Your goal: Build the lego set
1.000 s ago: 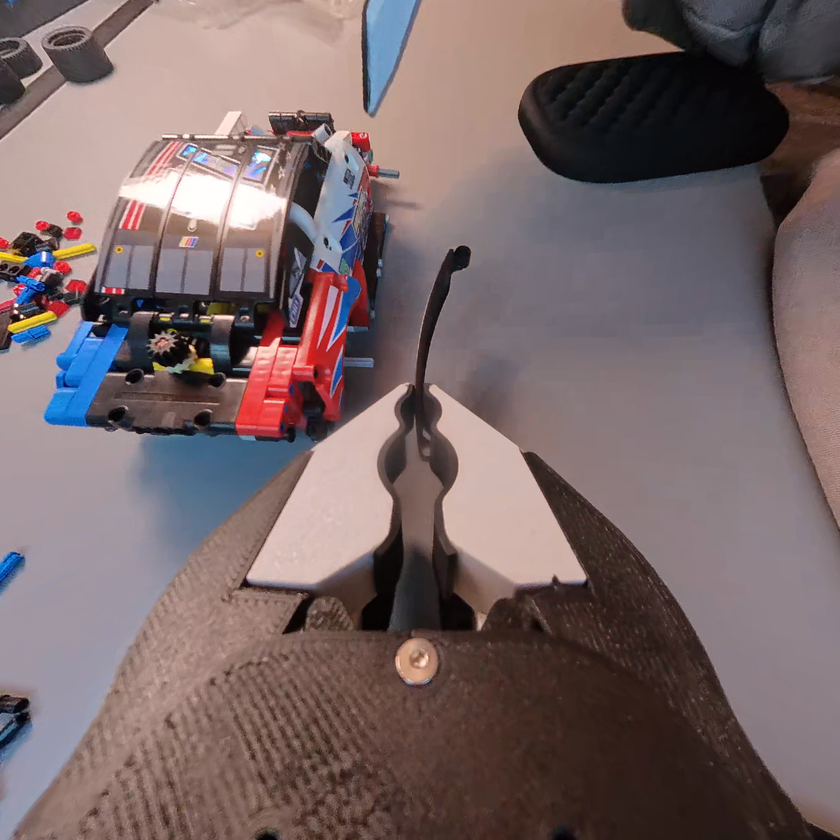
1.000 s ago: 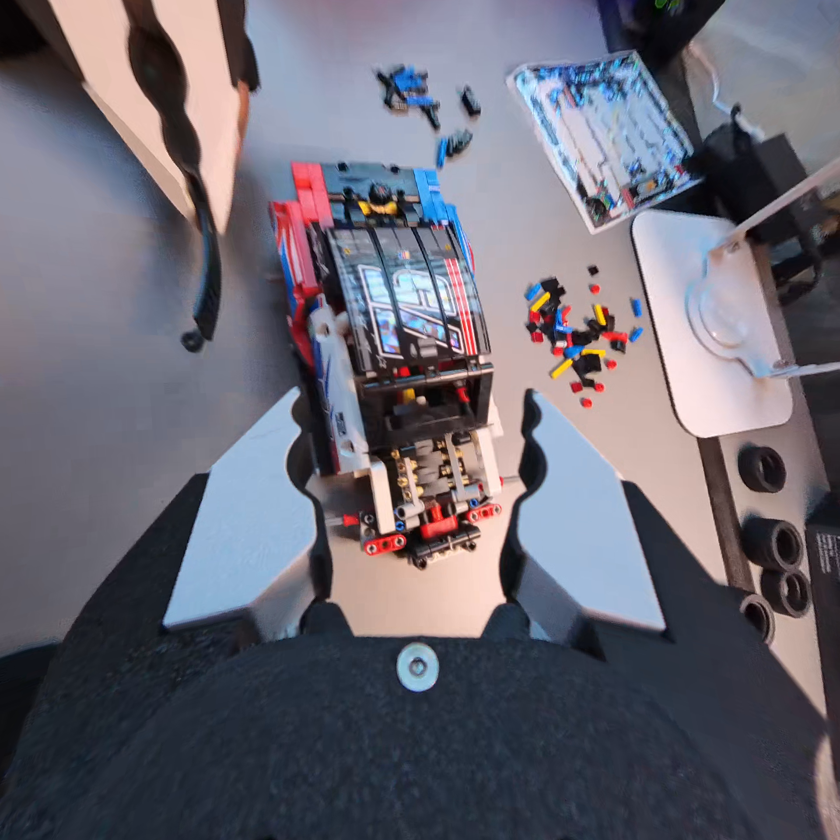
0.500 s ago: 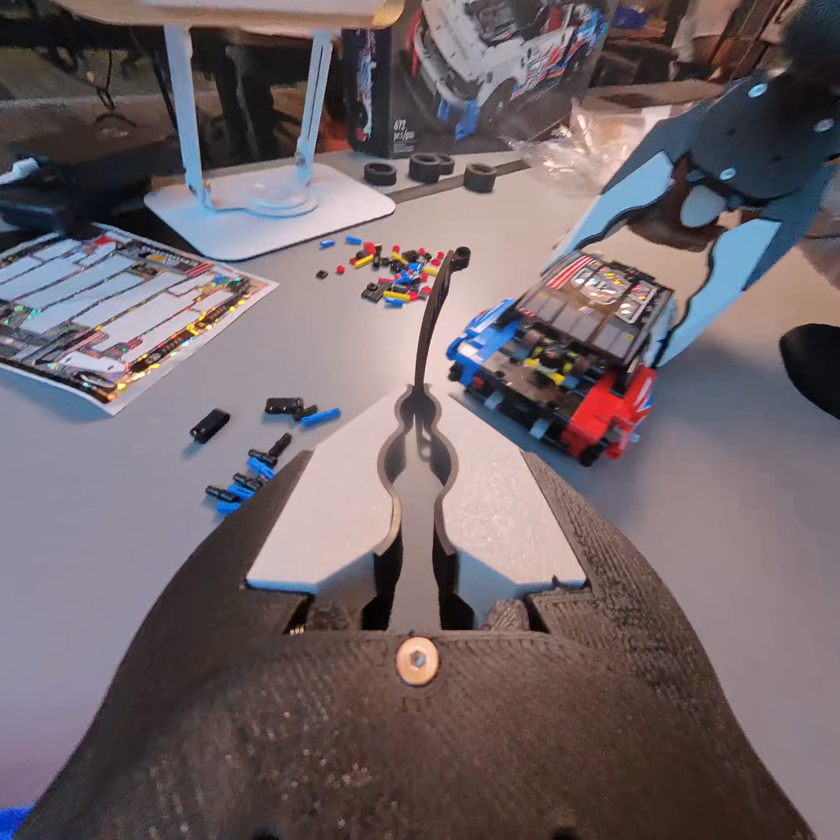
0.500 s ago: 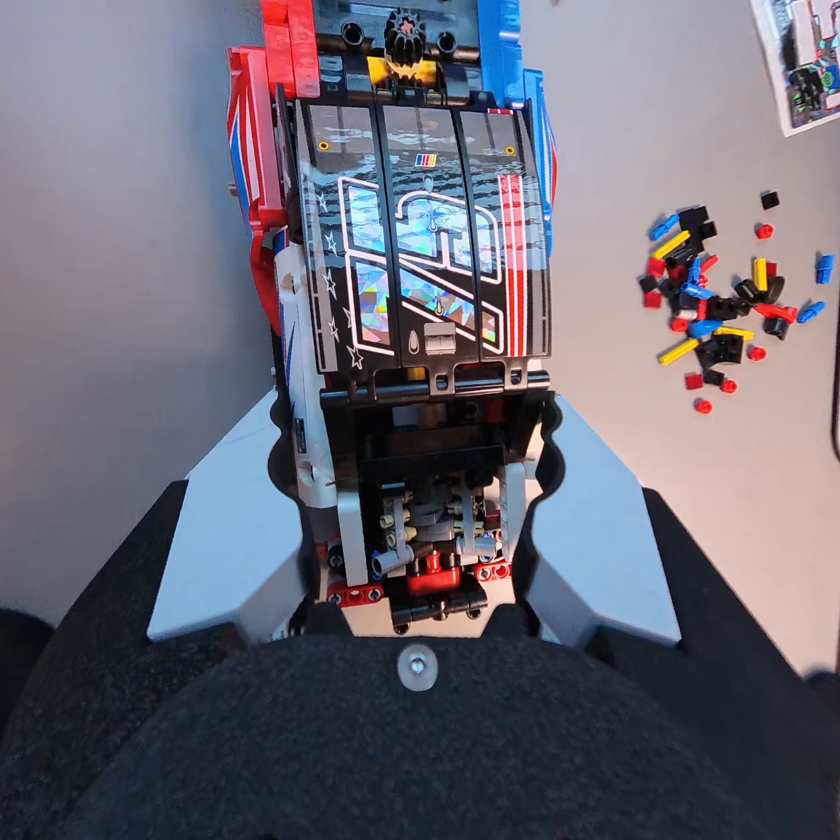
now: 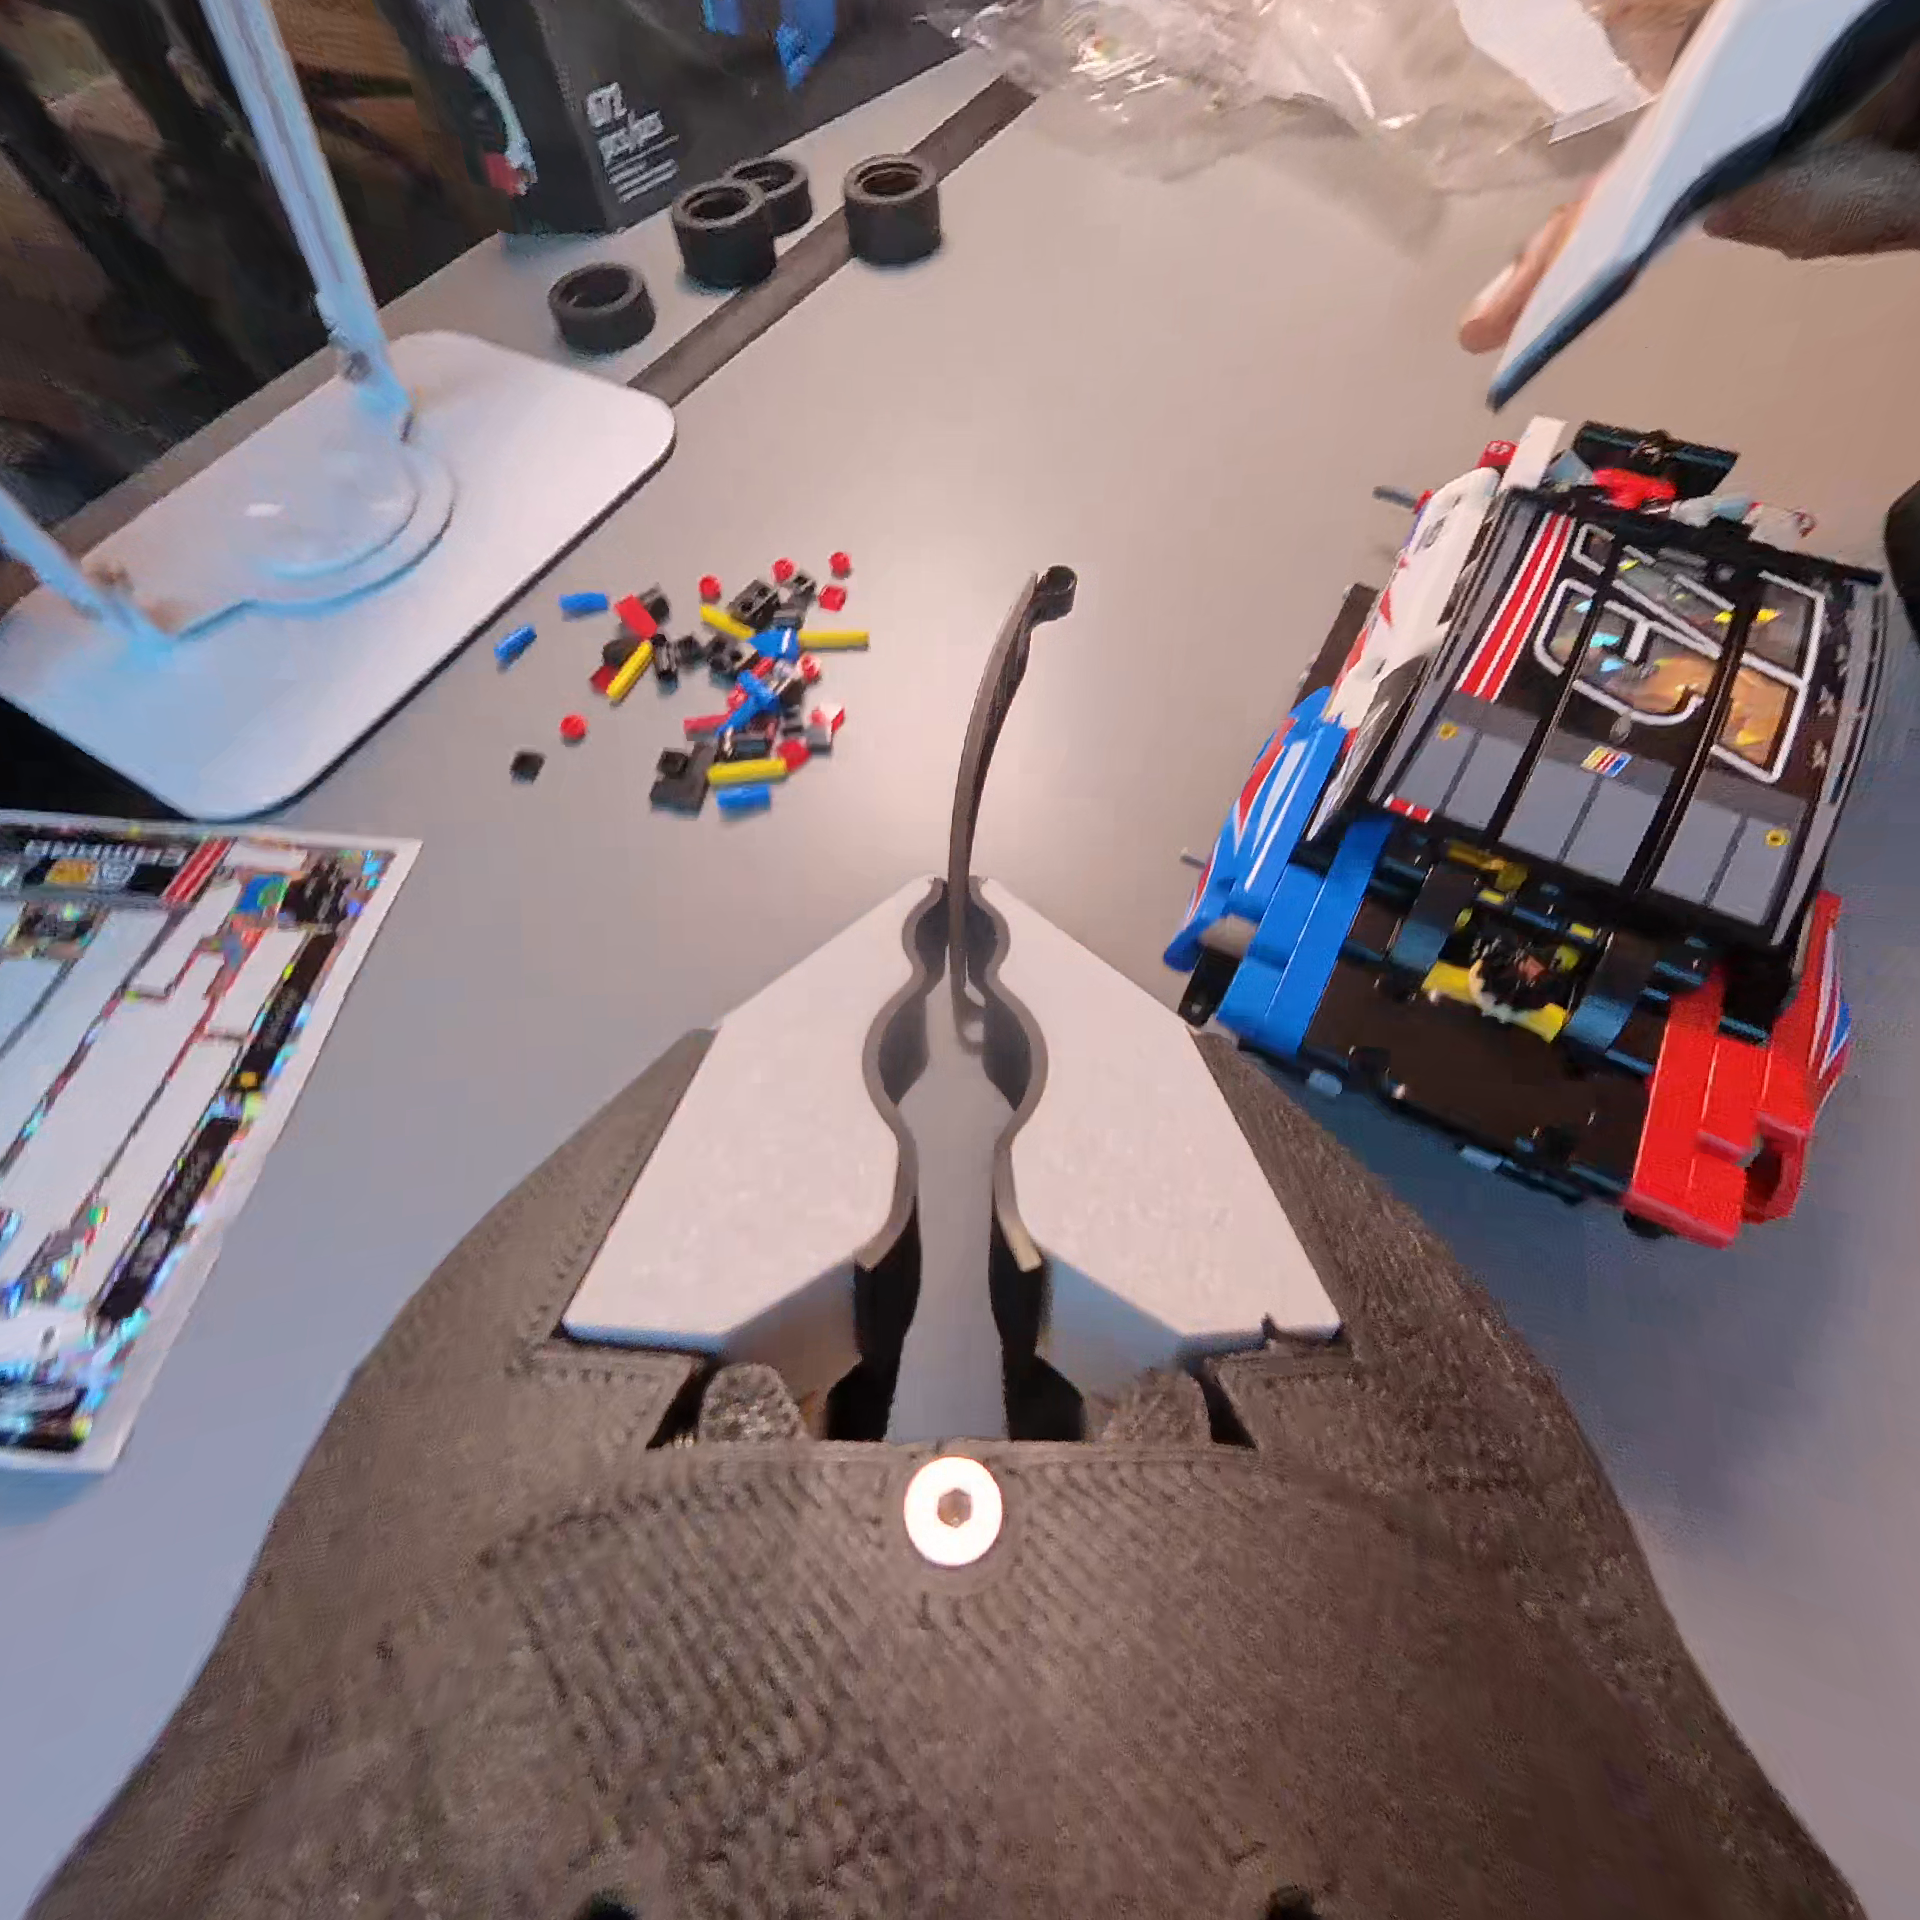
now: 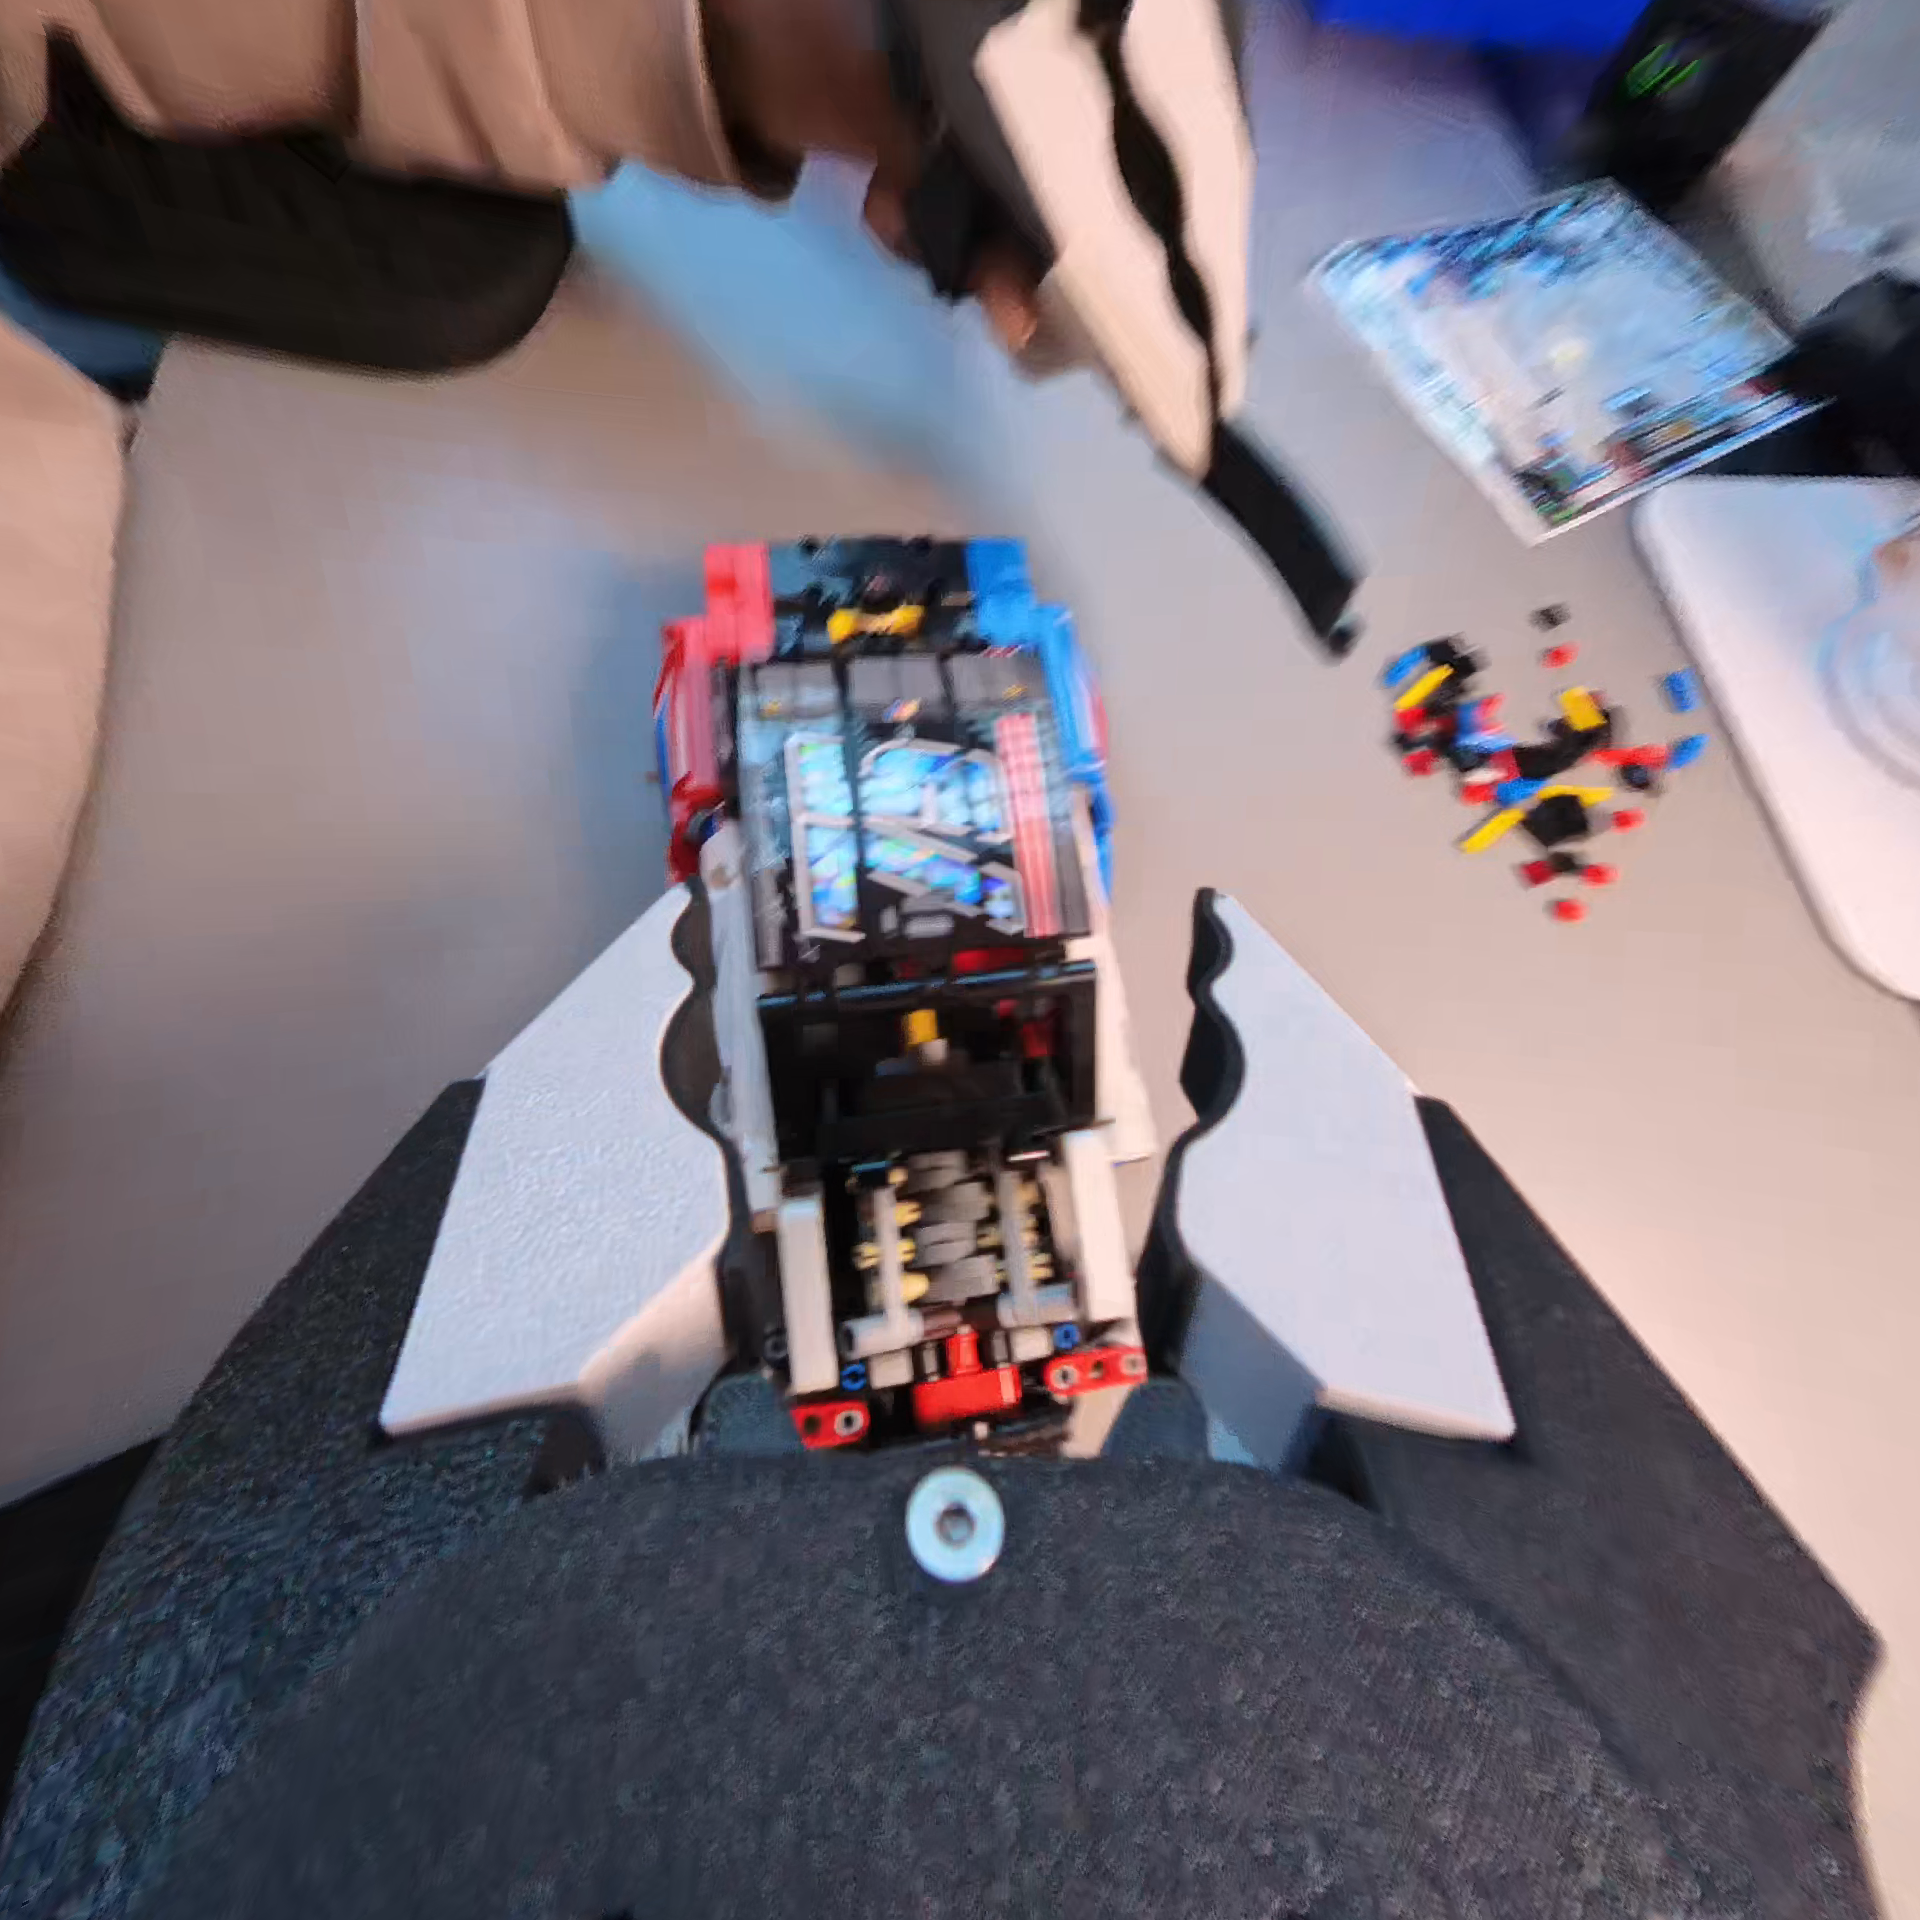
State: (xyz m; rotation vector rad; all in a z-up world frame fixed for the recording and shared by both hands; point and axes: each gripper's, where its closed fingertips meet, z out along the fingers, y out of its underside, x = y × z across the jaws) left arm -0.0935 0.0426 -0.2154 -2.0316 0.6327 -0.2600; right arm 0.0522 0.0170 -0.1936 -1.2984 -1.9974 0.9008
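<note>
The lego car [image 5: 1621, 790], with a black roof and red and blue sides, rests on the grey table at the right of the left wrist view. My left gripper [image 5: 954, 899] is shut on a thin curved black piece [image 5: 997, 717] that sticks out forward from its tips, left of the car. In the blurred right wrist view my right gripper [image 6: 945, 904] is open above the car [image 6: 914, 831], one finger to each side, apart from it. The left gripper [image 6: 1143, 260] and its black piece [image 6: 1278, 540] show beyond the car there. One right finger [image 5: 1704, 156] shows at the top right of the left wrist view.
A heap of small loose pieces [image 5: 727, 686] lies left of the car. A shiny sticker sheet [image 5: 156, 1039] lies at the left, with a white lamp base [image 5: 343, 540] behind it. Black tyres [image 5: 727, 218], a box [image 5: 623, 94] and a plastic bag [image 5: 1247, 83] stand at the back.
My right gripper has drawn back from the car, which now looks smaller between its open fingers. My left gripper has swung over towards the loose pieces with the black piece still in it.
</note>
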